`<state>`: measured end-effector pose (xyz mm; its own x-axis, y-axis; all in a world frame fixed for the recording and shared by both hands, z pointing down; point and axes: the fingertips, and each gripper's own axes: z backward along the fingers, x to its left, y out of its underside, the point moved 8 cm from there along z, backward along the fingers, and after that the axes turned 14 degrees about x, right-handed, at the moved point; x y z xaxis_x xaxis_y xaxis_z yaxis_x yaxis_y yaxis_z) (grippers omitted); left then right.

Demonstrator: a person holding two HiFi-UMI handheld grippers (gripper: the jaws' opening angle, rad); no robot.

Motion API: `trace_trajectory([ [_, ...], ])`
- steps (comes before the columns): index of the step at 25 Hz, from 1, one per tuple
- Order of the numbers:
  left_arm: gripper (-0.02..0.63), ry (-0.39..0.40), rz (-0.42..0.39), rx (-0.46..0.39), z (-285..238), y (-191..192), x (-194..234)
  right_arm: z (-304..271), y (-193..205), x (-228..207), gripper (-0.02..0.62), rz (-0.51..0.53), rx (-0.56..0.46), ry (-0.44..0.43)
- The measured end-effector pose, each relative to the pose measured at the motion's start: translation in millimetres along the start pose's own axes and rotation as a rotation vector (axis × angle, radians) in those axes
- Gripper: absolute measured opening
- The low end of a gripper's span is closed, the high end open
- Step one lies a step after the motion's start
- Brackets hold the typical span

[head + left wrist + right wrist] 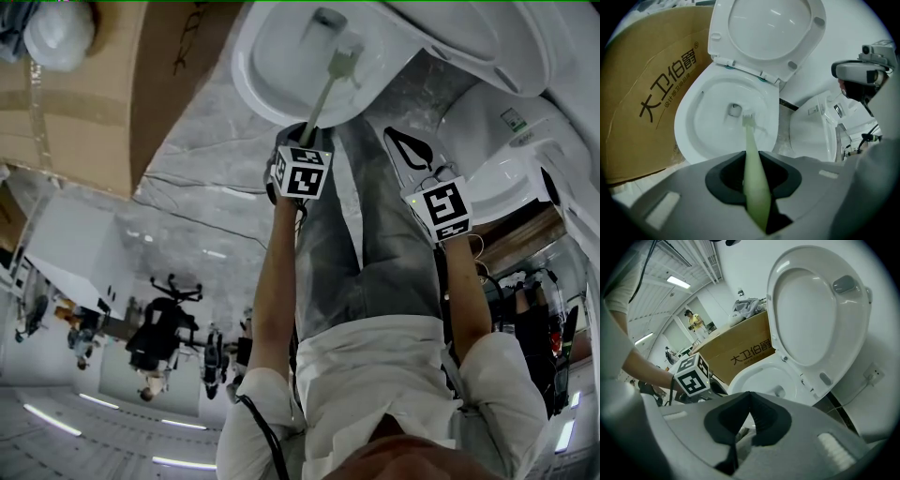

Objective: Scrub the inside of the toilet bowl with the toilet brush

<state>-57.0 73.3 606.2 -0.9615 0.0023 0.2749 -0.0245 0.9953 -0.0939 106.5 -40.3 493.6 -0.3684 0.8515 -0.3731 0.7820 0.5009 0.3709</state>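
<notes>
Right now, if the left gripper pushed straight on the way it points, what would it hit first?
The left gripper grips a pale green plastic toilet brush pointing ahead; its head would probably meet the inner wall of the white ceramic toilet bowl first, beside the drain hole.

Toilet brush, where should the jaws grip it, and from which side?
Grip the toilet brush by its thick upper handle, from the front of the bowl, as the left gripper does: it widens there, and the bristle head sits down inside.
</notes>
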Motion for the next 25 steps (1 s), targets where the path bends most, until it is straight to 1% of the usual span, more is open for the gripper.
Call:
trace_trajectory([
  [4,0.098,-0.039,-0.074,0.046,3,5,3,-1,3,2,0.003,-0.014,0.0,0.004],
  [10,0.098,-0.12,-0.214,0.114,9,14,18,-4,5,15,0.003,-0.049,-0.02,0.029],
  [18,0.098,-0.208,-0.395,0.197,14,26,57,-14,2,44,0.003,-0.129,-0.041,0.079],
  [25,0.098,-0.317,-0.575,0.241,28,31,92,-30,-7,73,0.003,-0.2,-0.069,0.104],
])
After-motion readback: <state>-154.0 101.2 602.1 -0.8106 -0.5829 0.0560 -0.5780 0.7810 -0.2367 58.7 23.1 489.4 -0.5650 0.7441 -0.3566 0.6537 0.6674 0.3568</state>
